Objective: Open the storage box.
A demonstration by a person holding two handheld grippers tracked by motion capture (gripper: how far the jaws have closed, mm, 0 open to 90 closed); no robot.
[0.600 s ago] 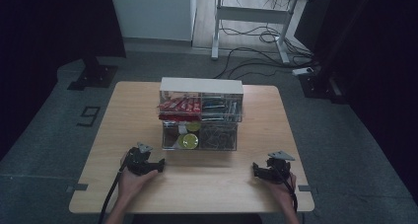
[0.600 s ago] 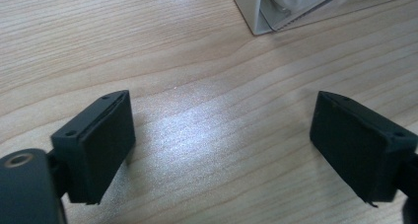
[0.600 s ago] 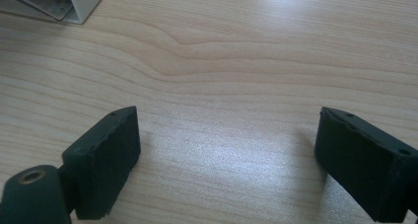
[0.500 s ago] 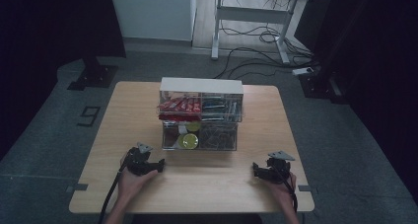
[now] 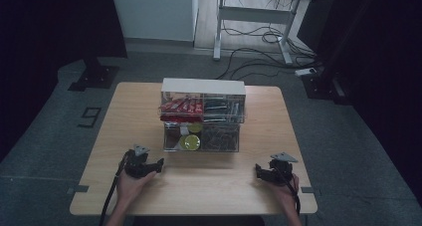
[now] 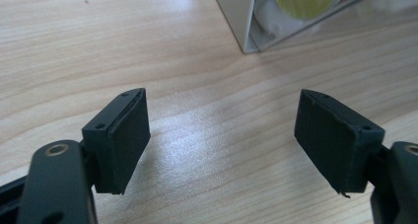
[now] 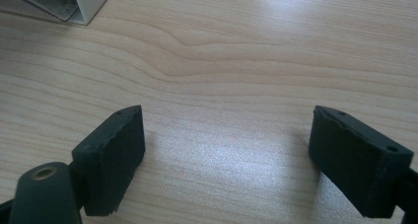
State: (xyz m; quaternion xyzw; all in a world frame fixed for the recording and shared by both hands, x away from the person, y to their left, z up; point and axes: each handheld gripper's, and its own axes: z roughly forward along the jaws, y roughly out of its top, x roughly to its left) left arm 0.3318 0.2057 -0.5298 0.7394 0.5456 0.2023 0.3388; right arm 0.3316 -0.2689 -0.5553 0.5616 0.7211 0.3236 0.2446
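Observation:
A clear two-tier organizer box (image 5: 202, 117) stands at the middle of the wooden table (image 5: 219, 186). Its upper tier holds red items (image 5: 180, 106) and dark metal pieces; the lower tier holds a yellow round thing (image 5: 190, 142) and more dark pieces. My left gripper (image 5: 158, 165) rests low over the table near the front left, open and holding nothing. In the left gripper view the box's front corner (image 6: 246, 21) lies just ahead of the gripper (image 6: 222, 135). My right gripper (image 5: 260, 172) sits at the front right, open and holding nothing (image 7: 226, 155), with a box corner (image 7: 84, 7) at upper left.
Beyond the table's far edge is grey floor with a white cabinet (image 5: 154, 12), a desk frame (image 5: 259, 17) and loose cables (image 5: 263, 42). Dark stands (image 5: 94, 71) flank the table on both sides.

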